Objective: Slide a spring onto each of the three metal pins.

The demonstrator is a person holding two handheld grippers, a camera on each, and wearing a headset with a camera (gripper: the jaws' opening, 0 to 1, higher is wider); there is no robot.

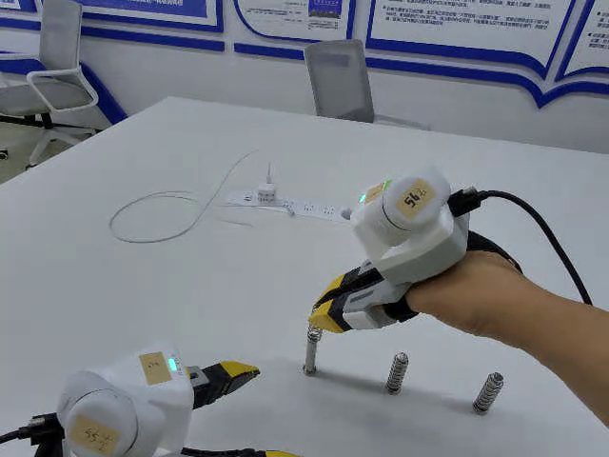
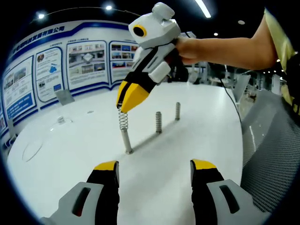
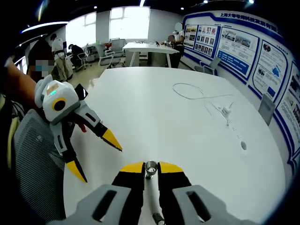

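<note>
Plainly, on the white desk (image 1: 190,286) the right tongs (image 1: 319,322) hang directly above the bare pin (image 1: 310,357), pinched narrow on a spring (image 1: 313,333) whose long axis runs straight down in line with that pin, its lower end meeting the pin's top. The left tongs (image 2: 154,165) stand wide and hold nothing, near the bare pin on its side toward the person, so the right hand is the nearer. The move should be a straight slide down.
</note>
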